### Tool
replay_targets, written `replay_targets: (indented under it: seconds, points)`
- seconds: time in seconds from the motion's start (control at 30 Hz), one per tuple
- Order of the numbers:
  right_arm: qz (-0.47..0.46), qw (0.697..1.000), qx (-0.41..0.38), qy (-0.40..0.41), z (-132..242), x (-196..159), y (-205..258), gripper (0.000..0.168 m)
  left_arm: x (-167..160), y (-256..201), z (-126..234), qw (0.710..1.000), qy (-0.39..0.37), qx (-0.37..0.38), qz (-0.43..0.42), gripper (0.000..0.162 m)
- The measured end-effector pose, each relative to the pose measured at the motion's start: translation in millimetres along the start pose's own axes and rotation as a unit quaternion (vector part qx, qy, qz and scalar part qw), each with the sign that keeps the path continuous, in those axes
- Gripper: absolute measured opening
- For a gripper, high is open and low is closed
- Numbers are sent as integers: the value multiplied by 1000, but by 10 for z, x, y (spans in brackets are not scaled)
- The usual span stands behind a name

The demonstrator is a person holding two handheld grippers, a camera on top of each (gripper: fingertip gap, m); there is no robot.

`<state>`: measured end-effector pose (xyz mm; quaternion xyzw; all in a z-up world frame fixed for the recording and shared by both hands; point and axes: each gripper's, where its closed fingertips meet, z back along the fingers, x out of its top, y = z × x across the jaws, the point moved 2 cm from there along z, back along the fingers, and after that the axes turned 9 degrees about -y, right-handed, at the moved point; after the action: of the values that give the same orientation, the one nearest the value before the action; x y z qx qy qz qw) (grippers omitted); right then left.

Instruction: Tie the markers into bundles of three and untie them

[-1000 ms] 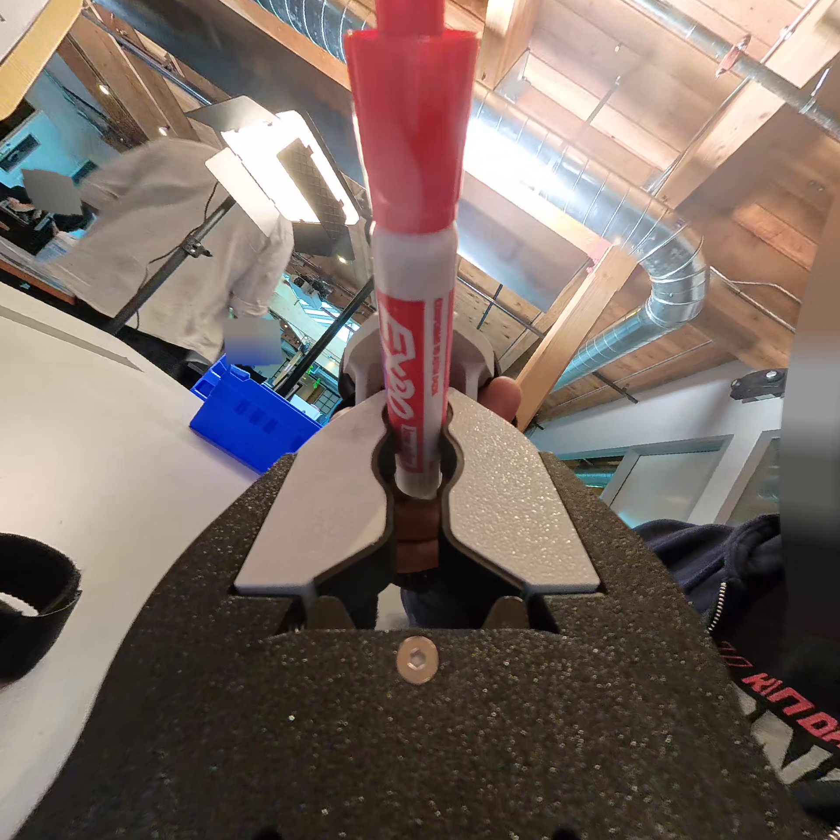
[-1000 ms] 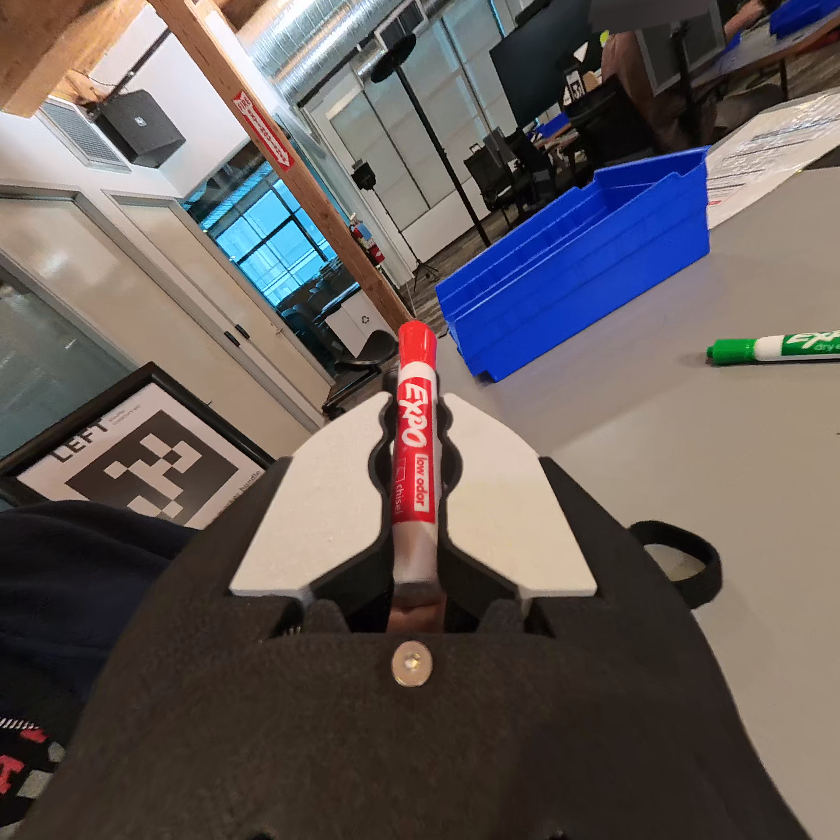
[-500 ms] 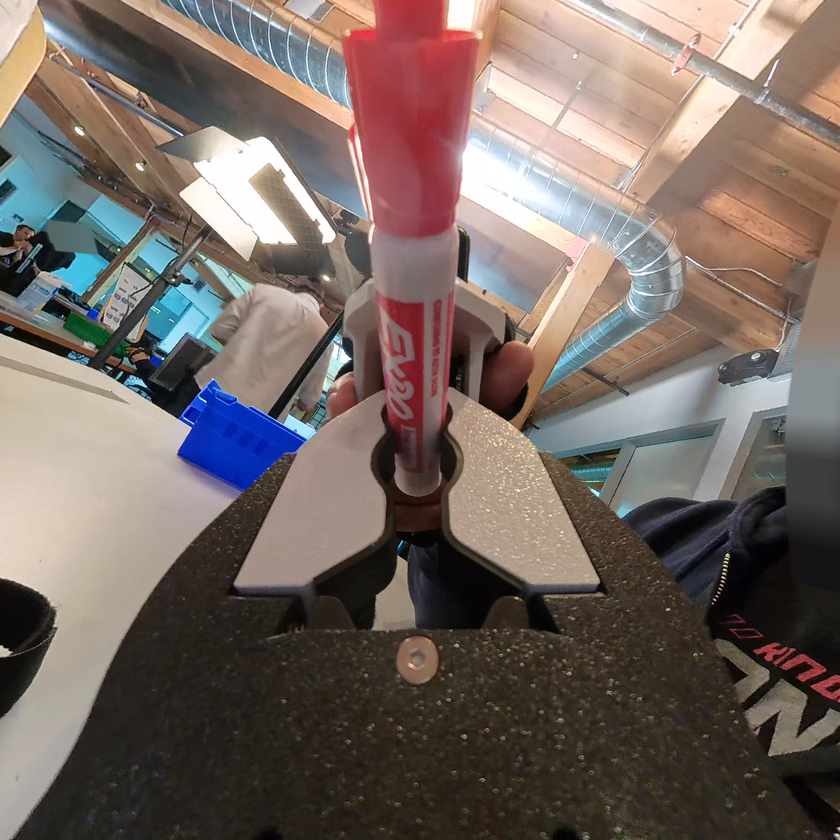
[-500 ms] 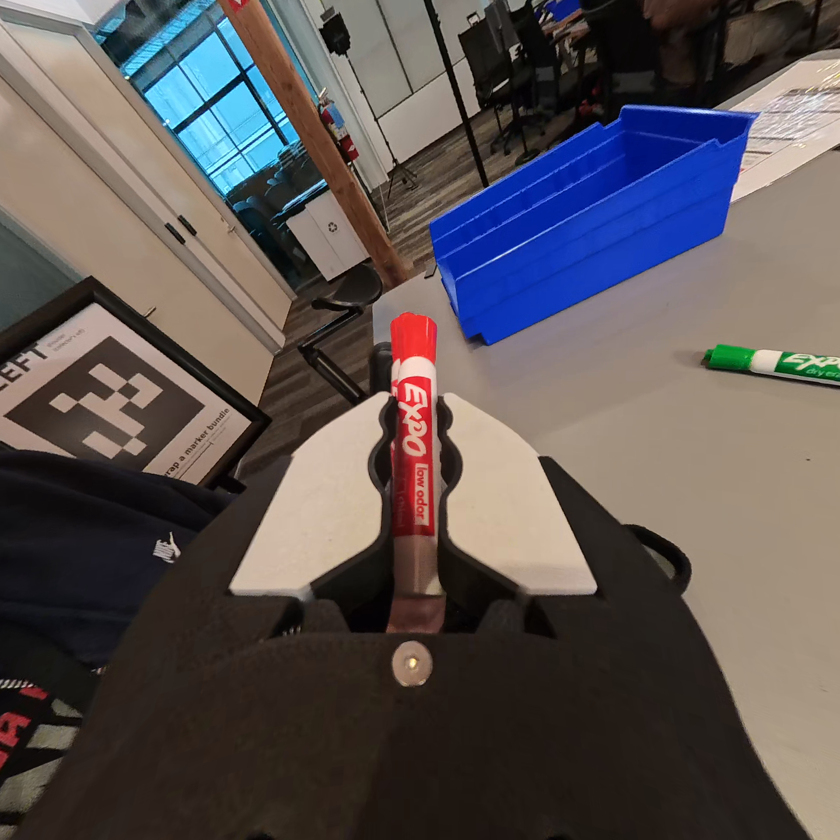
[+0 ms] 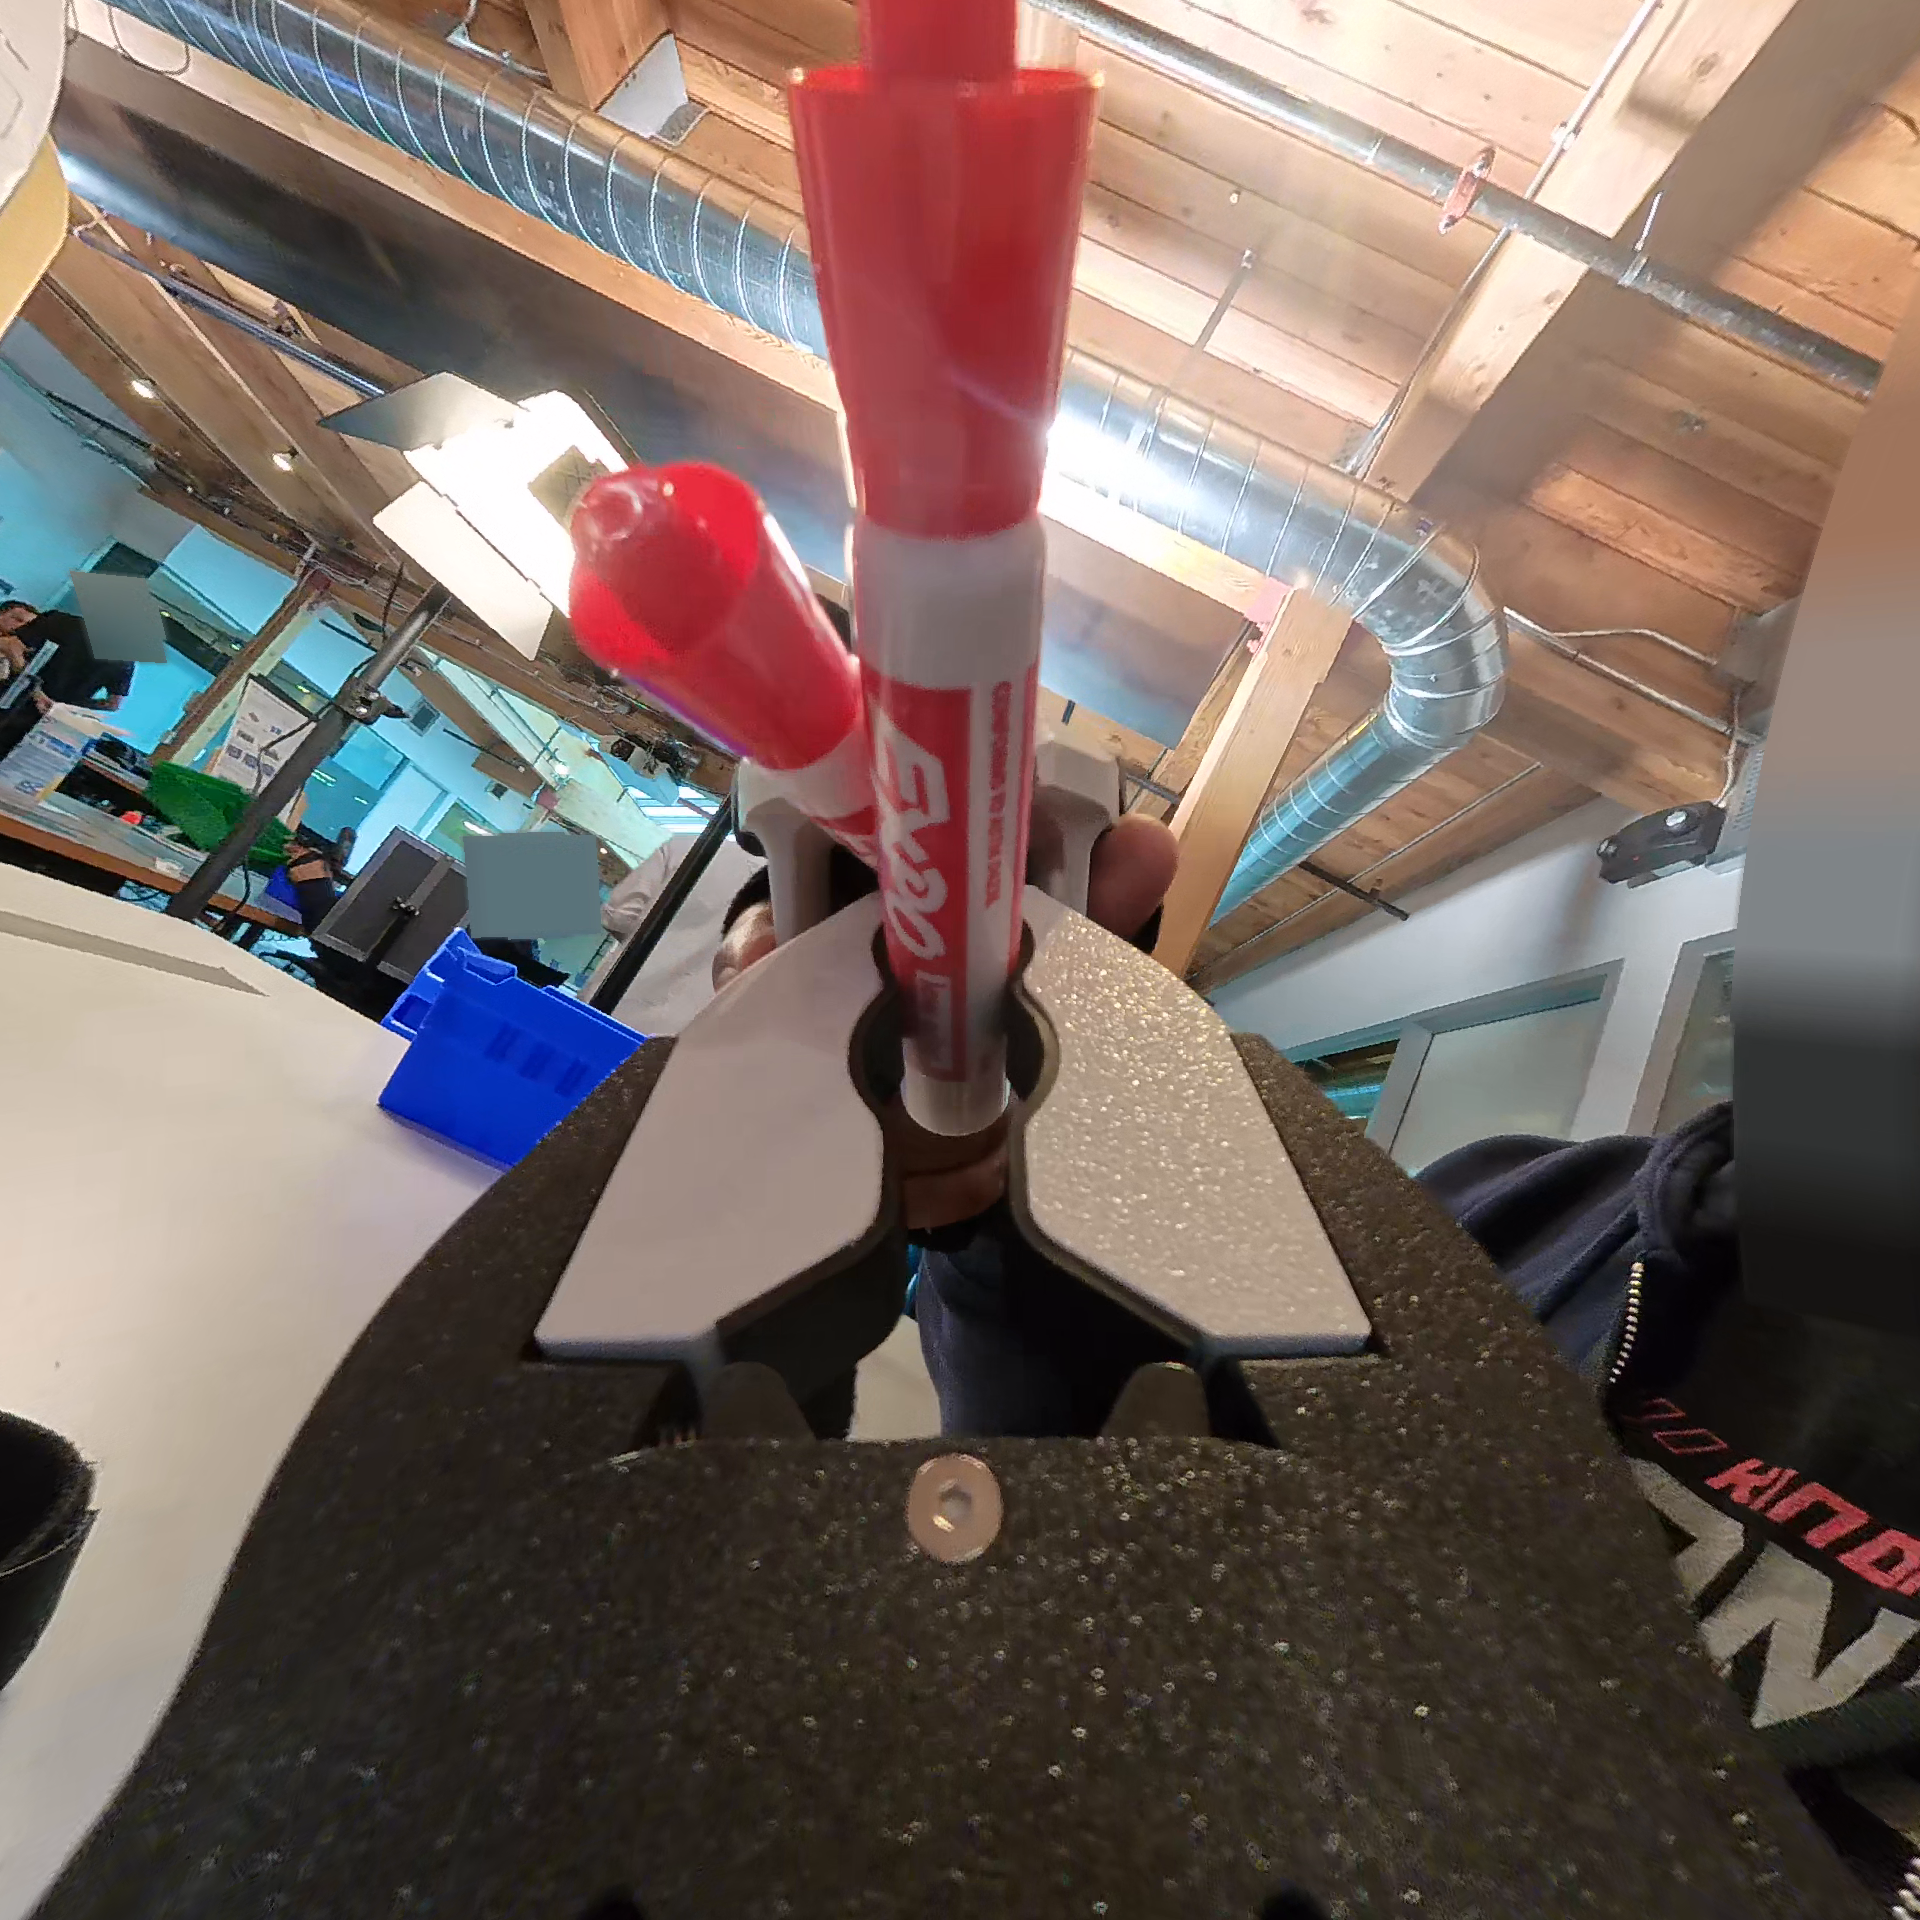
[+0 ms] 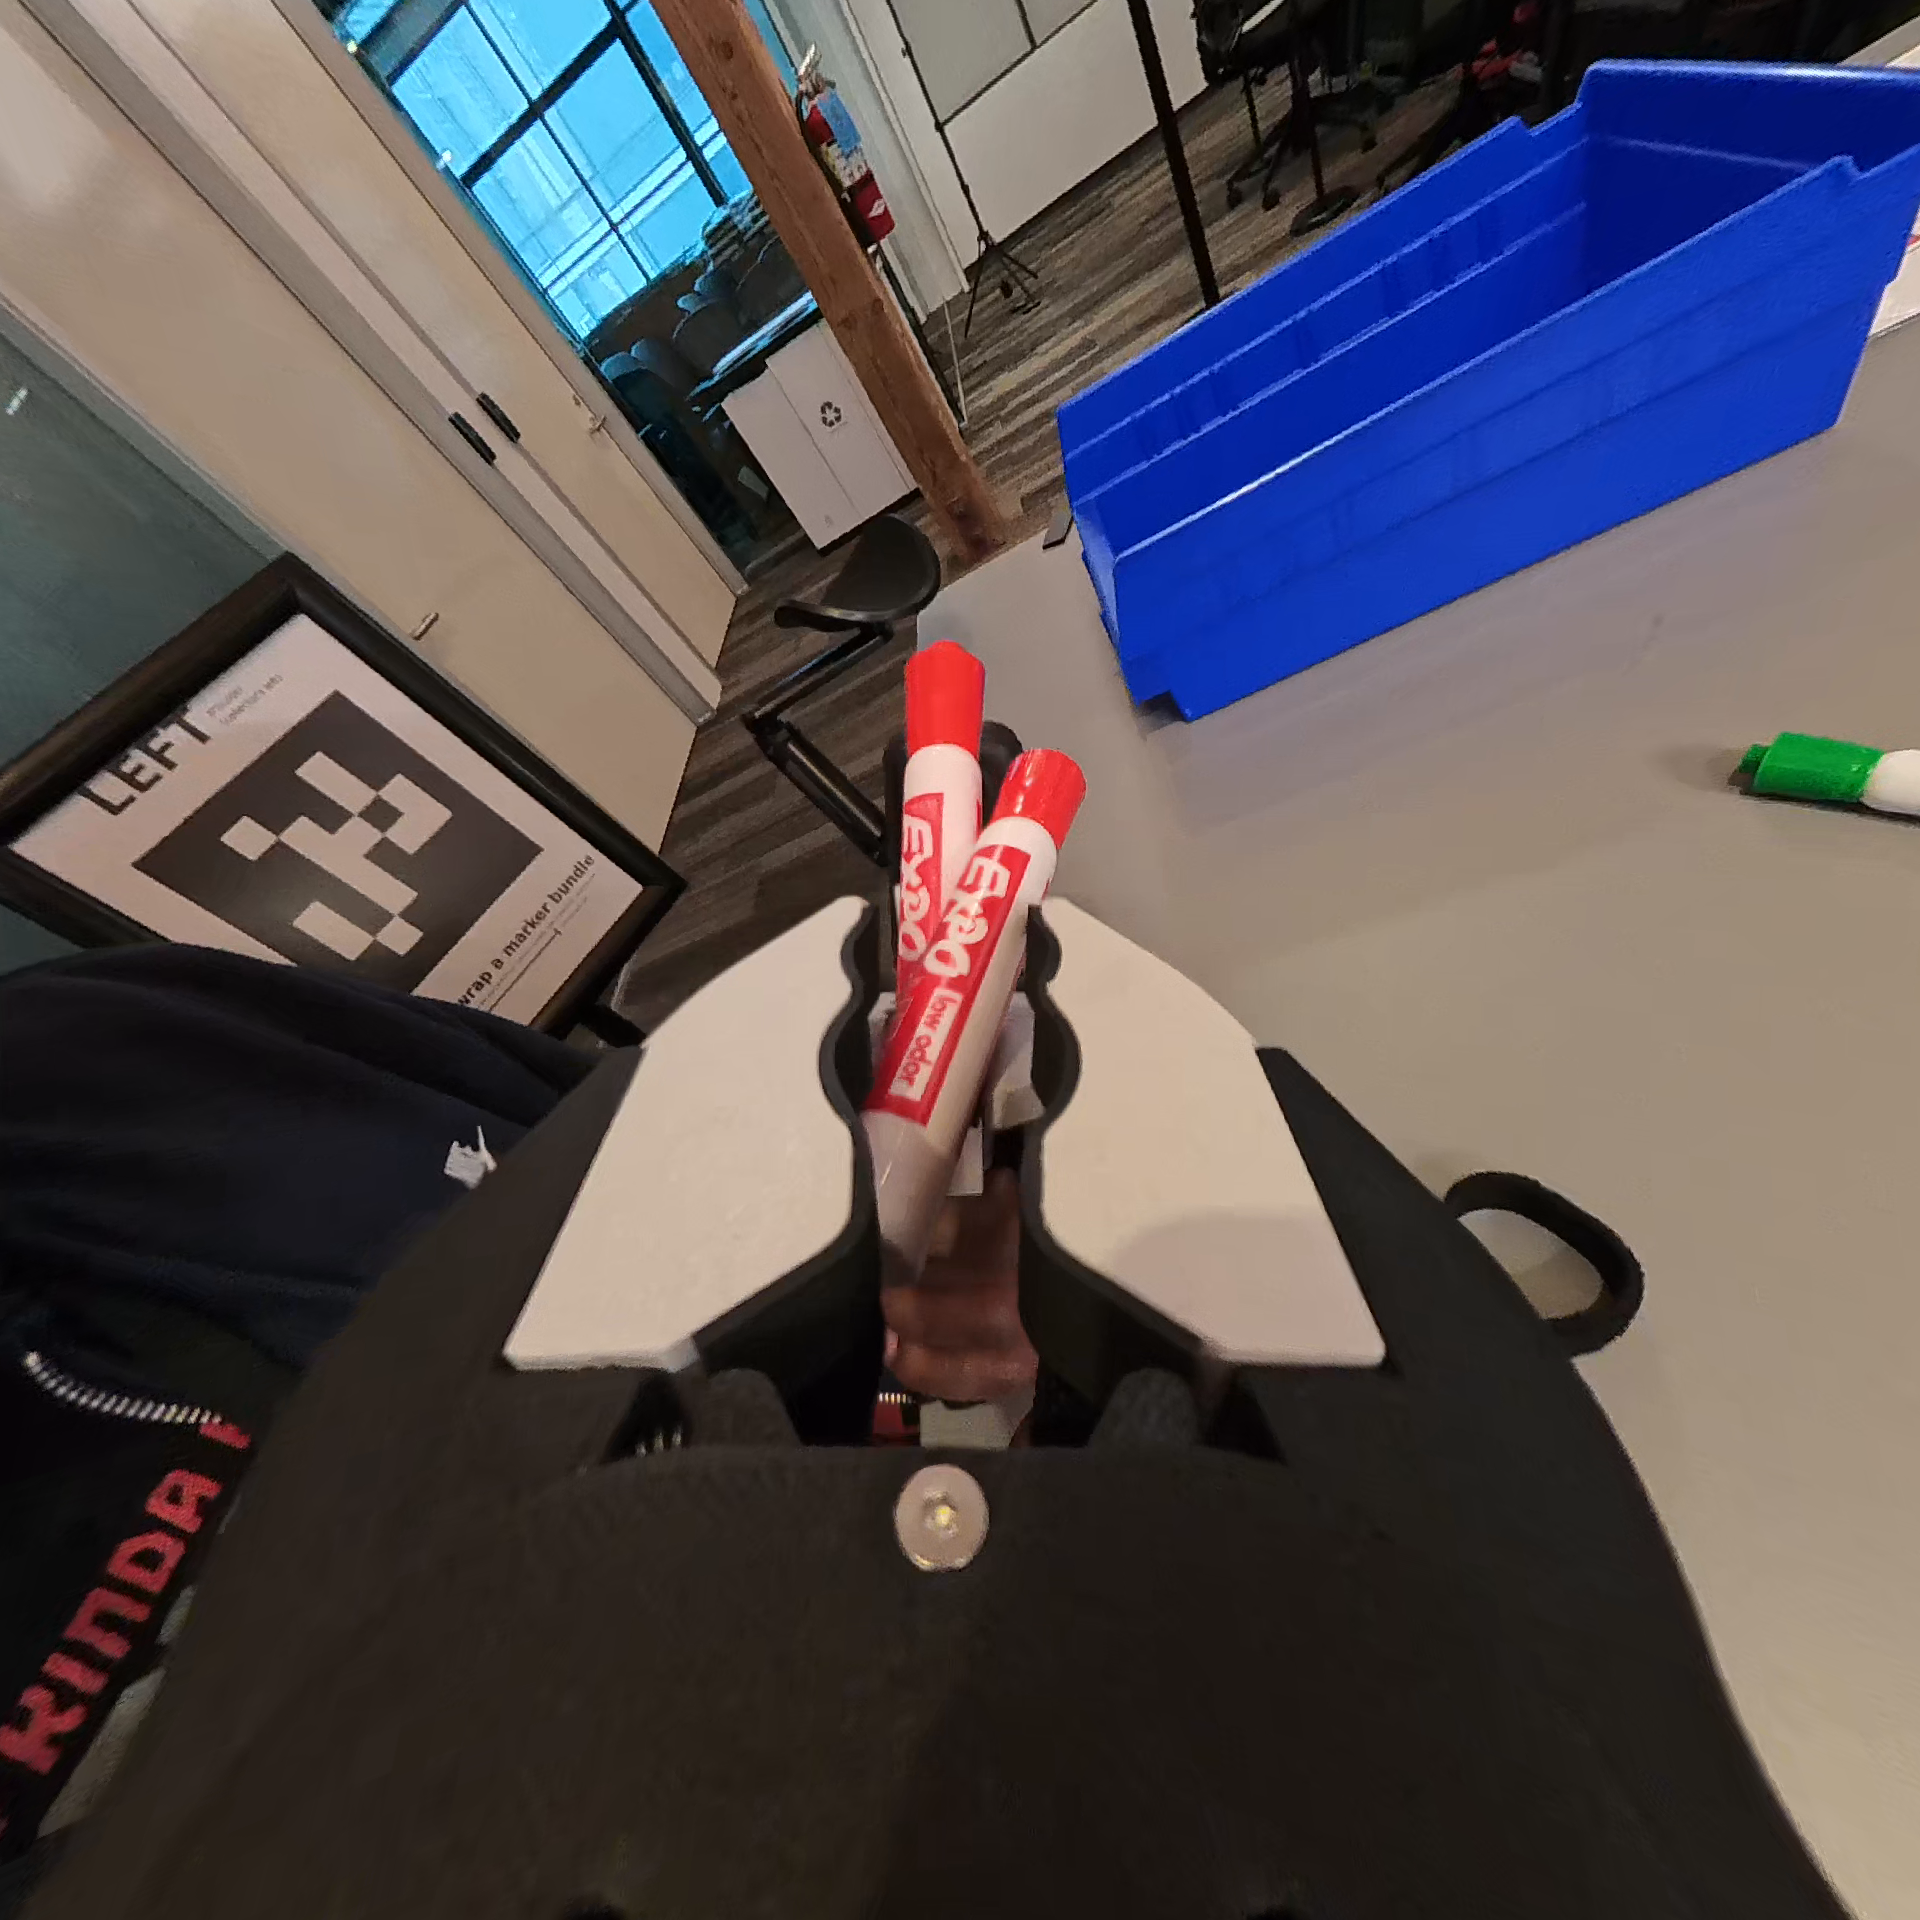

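Note:
My left gripper (image 5: 951, 935) is shut on a red marker (image 5: 951, 665) that stands upright, cap up. A second red marker (image 5: 707, 613) leans beside it to the left and touches it. Behind them are the right gripper's white fingertips and a hand. In the right wrist view both red markers sit between my right gripper's (image 6: 951, 914) jaws. The near marker (image 6: 966, 987) tilts right and the far one (image 6: 940, 748) stands behind it. The jaws stand wider apart than one marker. A black strap loop (image 6: 1558, 1257) lies on the grey table (image 6: 1455, 987).
A blue bin (image 6: 1507, 395) stands at the far side of the table; it also shows in the left wrist view (image 5: 499, 1070). A green marker (image 6: 1829, 779) lies at the right. The strap loop (image 5: 31, 1527) shows at the left edge. A dark-sleeved torso is close by. The tips of both grippers are at nearly the same place.
The two grippers have come together, so the two red markers now stand side by side. The right gripper's jaws have widened and its marker has tipped to the right.

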<state>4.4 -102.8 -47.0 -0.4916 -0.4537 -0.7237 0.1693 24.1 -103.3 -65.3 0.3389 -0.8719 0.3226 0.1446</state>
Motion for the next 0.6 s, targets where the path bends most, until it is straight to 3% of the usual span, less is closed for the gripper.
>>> replay_targets:
  seconds: [0.27, 0.6]
  points:
    - [38, 999, -5, 19, 209, -12, 39, 18, 43, 1, 12, 1000, -12, -1, 4, 15]
    - [85, 995, -28, -47, 261, -13, 4, 16, 61, 48, 3, 999, -13, 22, 19, 16]
